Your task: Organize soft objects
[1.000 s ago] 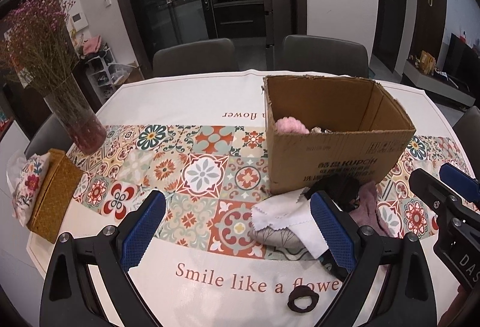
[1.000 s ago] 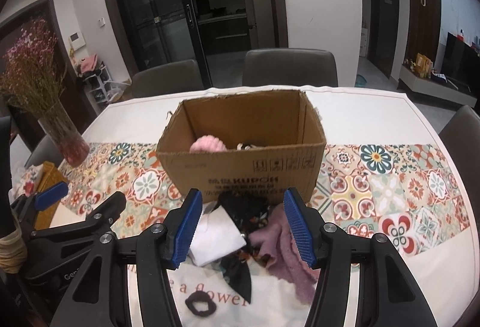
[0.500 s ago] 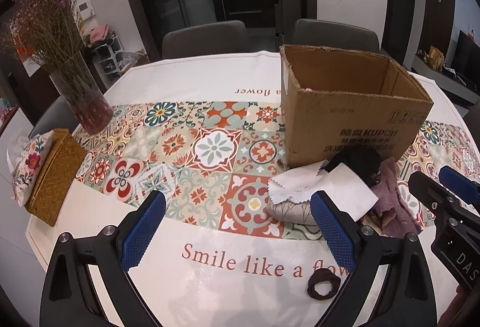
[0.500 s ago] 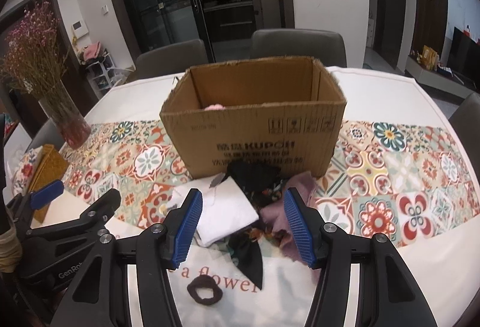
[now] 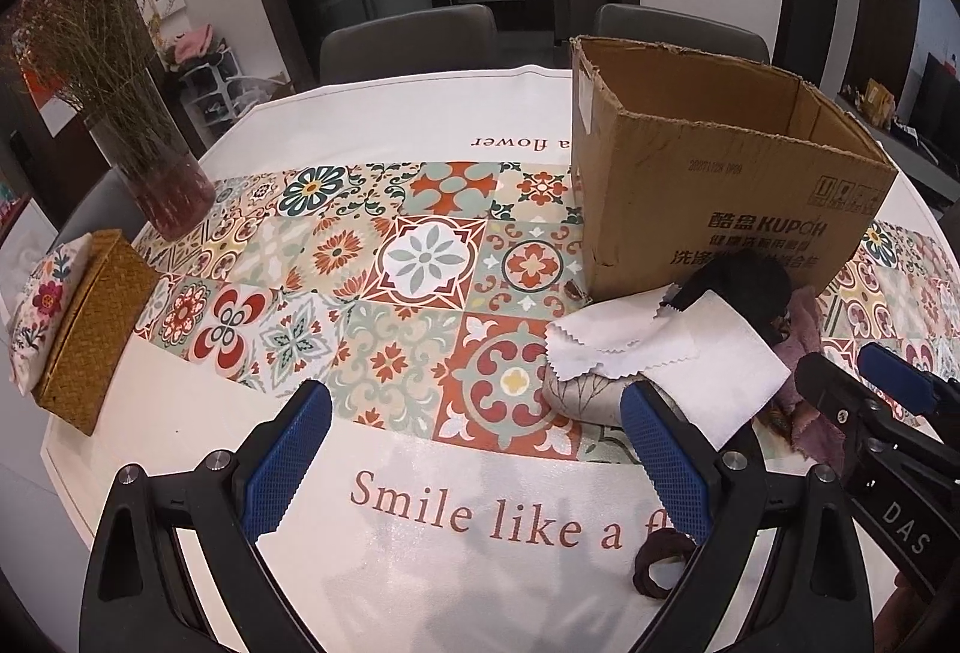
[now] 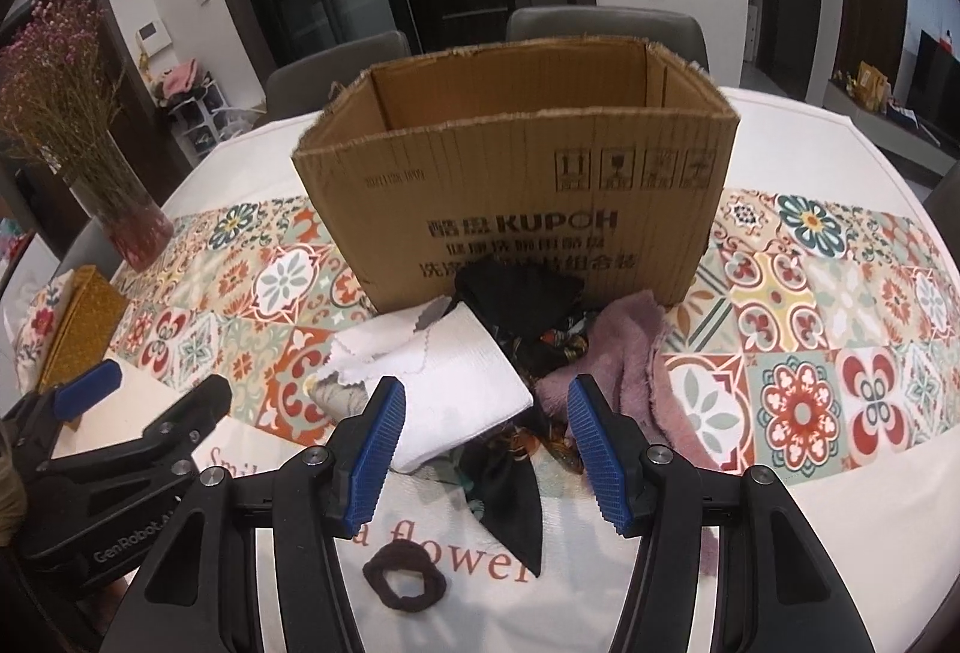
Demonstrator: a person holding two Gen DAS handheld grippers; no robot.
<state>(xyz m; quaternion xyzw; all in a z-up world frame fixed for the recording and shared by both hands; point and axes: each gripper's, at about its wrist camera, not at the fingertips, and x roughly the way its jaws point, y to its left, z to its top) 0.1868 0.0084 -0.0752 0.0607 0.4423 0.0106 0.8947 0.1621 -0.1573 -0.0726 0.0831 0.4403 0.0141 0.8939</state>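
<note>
You are between picks: both grippers hover over the bench (image 6: 798, 161), jaws spread wide and holding nothing. The right gripper (image 6: 483, 440) is lined up on the heap of soft things lying against the near wall of the open brown cardboard box (image 6: 522, 197); the left gripper (image 5: 474, 464) hangs over bare tablecloth, just left of the heap.

The folded white cloth with pinked edges (image 6: 444, 377) lies on top, its long axis running diagonally from the box's left corner toward you. The fuzzy mauve cloth (image 6: 624, 353) stretches from the box front toward you, just right of the jaws. Between them sits crumpled black floral fabric (image 6: 510, 479), one tail pointing at you. The dark brown hair scrunchie (image 6: 403, 576) lies apart, nearest you.

Your next move, I judge, calls for lowering the right jaws and closing on a single piece, then lifting it over the box rim.
</note>
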